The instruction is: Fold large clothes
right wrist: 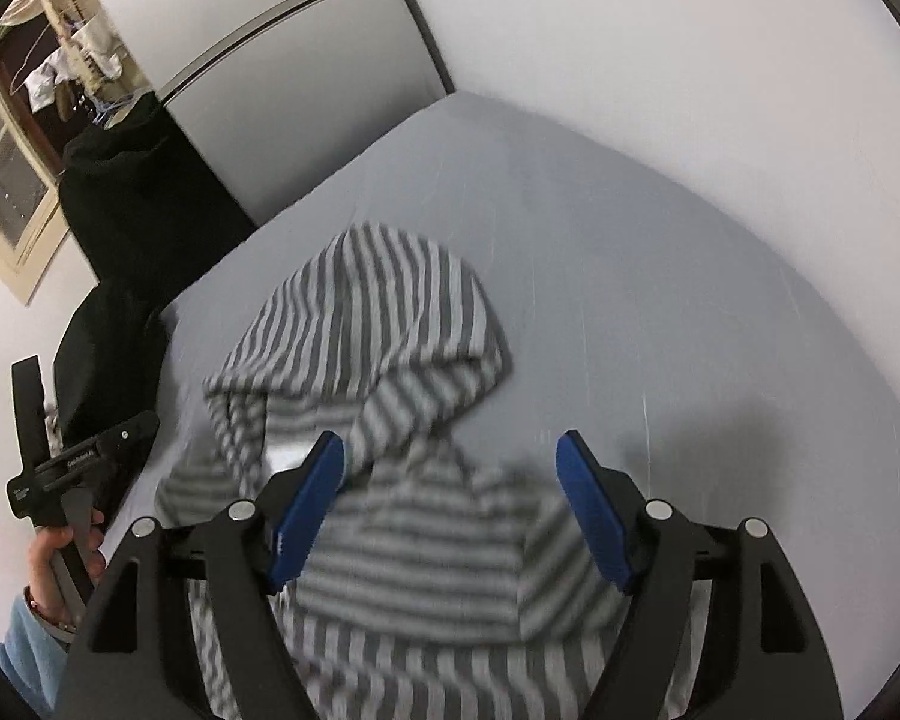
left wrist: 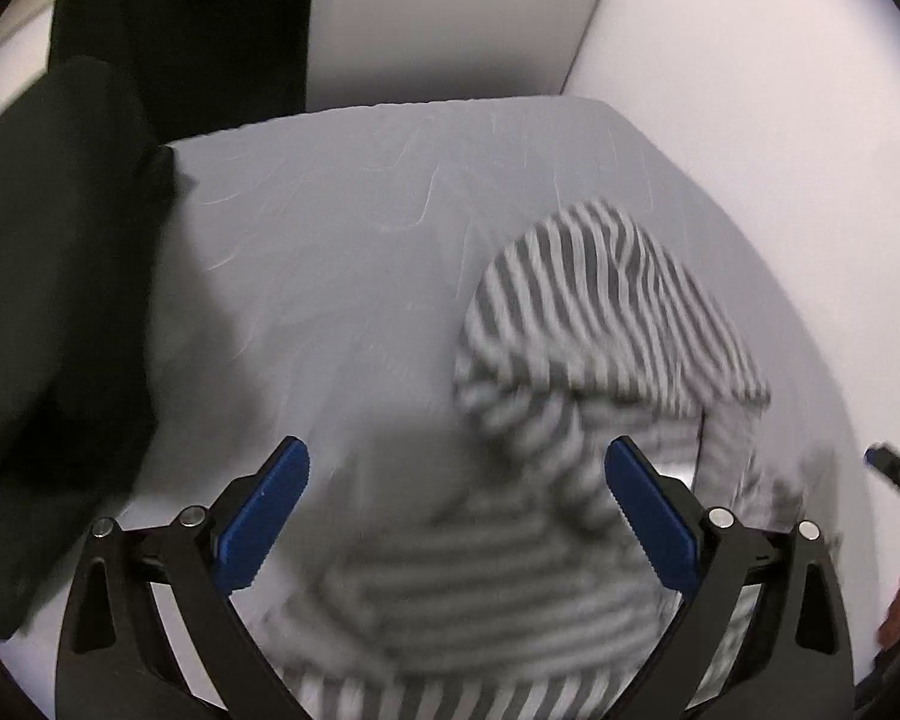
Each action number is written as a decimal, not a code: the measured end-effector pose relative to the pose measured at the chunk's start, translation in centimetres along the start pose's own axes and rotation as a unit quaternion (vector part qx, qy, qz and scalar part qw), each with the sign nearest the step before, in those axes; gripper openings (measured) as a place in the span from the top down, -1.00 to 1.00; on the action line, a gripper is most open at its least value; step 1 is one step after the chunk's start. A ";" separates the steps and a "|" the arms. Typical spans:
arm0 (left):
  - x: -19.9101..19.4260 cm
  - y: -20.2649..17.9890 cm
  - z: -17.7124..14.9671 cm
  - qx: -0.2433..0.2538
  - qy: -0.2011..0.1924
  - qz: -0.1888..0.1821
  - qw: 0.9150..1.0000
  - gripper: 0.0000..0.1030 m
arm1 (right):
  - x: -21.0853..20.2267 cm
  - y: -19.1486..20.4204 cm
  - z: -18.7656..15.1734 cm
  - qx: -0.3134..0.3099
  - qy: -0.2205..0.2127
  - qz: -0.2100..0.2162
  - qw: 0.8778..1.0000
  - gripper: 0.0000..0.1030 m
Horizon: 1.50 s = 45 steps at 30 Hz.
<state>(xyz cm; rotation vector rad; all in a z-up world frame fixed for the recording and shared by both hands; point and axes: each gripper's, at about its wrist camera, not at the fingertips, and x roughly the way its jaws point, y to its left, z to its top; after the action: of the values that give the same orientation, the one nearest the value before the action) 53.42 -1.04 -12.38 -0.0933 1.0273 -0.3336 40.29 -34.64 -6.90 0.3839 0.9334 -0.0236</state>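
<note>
Grey-and-white striped hooded sweatshirt [left wrist: 570,396] lies on the pale grey bed sheet [left wrist: 342,228], hood end pointing away from both cameras, body bunched toward the near edge. Left tongs [left wrist: 457,510]: 2 blue-padded fingers [left wrist: 264,516] spread wide apart, nothing between them, hovering over the garment's lower body; hood sits ahead and right of the gap. Contact with the fabric can't be judged, too much blur. Right tongs [right wrist: 450,510]: also spread apart and empty, poised above the area just below the hood [right wrist: 378,312]; the hood opening lies ahead, slightly left of the left finger. In the right wrist view the person's left hand [right wrist: 66,546] grips the other tool's black handle at the bed's left edge. Black fabric pile [left wrist: 60,300] sits on the bed's left side, well apart from the sweatshirt. White wall [right wrist: 660,60] borders the far side.
</note>
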 end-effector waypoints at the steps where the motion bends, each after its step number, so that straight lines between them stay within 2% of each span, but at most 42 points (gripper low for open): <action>1: 1.0 -0.1 0.6 -0.008 0.001 -0.003 1.000 -0.88 | 0.8 -0.2 0.7 0.001 -0.001 0.000 1.000 -0.44; 5: 5.1 0.0 2.9 -0.033 0.025 -0.006 0.999 -0.88 | 4.2 -0.9 2.6 0.011 0.005 -0.002 1.000 -0.44; 9: 8.3 -0.9 3.8 -0.016 0.050 -0.003 0.999 -0.87 | 8.4 -1.2 3.7 0.015 0.028 -0.001 1.000 -0.44; 13: 10.8 -1.7 3.9 0.011 0.076 0.011 0.997 -0.88 | 12.2 -0.2 3.9 -0.013 0.050 -0.011 0.999 -0.44; 17: 11.7 -1.7 4.1 0.018 0.087 0.008 0.996 -0.88 | 14.9 0.0 4.0 -0.020 0.069 -0.016 0.997 -0.43; 19: 11.8 -1.6 4.3 0.018 0.089 0.002 0.996 -0.86 | 15.8 -0.2 4.1 -0.018 0.076 -0.009 0.997 -0.25; 21: 11.9 -1.6 4.5 0.026 0.094 0.008 0.995 -0.61 | 16.6 -0.1 4.0 -0.020 0.083 -0.004 0.996 0.08; 22: 11.9 -1.7 4.5 0.034 0.097 0.014 0.995 -0.44 | 16.8 0.0 3.8 -0.022 0.087 -0.001 0.996 0.15; 23: 11.9 -1.9 4.6 0.037 0.099 0.009 0.994 -0.19 | 16.9 0.2 3.7 -0.026 0.089 -0.002 0.996 0.24; 24: 11.7 -2.2 4.6 0.040 0.104 -0.001 0.994 -0.02 | 16.9 0.4 3.6 -0.031 0.087 -0.005 0.996 0.33; 25: 11.4 -2.2 4.6 0.041 0.107 -0.008 0.993 0.33 | 17.0 0.7 3.6 -0.034 0.085 -0.010 0.996 0.37; 26: 11.3 -2.4 4.7 0.041 0.110 -0.012 0.993 0.45 | 16.9 1.1 3.5 -0.040 0.082 -0.016 0.996 0.48; 28: 10.8 -3.2 4.7 0.054 0.104 0.000 0.993 0.59 | 16.6 2.0 3.3 -0.055 0.076 -0.028 0.995 0.61; 33: 9.4 -4.6 4.2 0.073 0.087 0.015 0.993 0.67 | 14.7 3.5 3.3 -0.079 0.051 -0.036 0.995 0.73; 36: 7.1 -5.0 3.8 0.075 0.049 0.021 0.996 0.70 | 12.3 4.7 3.2 -0.102 0.024 -0.032 0.994 0.74; 41: 3.6 -5.7 2.3 0.112 0.006 0.040 0.993 0.72 | 8.7 5.9 2.8 -0.139 -0.004 -0.027 0.990 0.75; 45: -0.8 -6.0 0.6 0.108 -0.043 0.037 0.993 0.72 | 5.3 6.4 1.5 -0.151 -0.031 -0.022 0.988 0.80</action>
<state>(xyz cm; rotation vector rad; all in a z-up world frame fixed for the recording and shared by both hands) 52.16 -6.47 -10.03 0.1241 0.9020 -0.3690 45.80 -28.39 -8.29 0.0813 0.8672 0.0651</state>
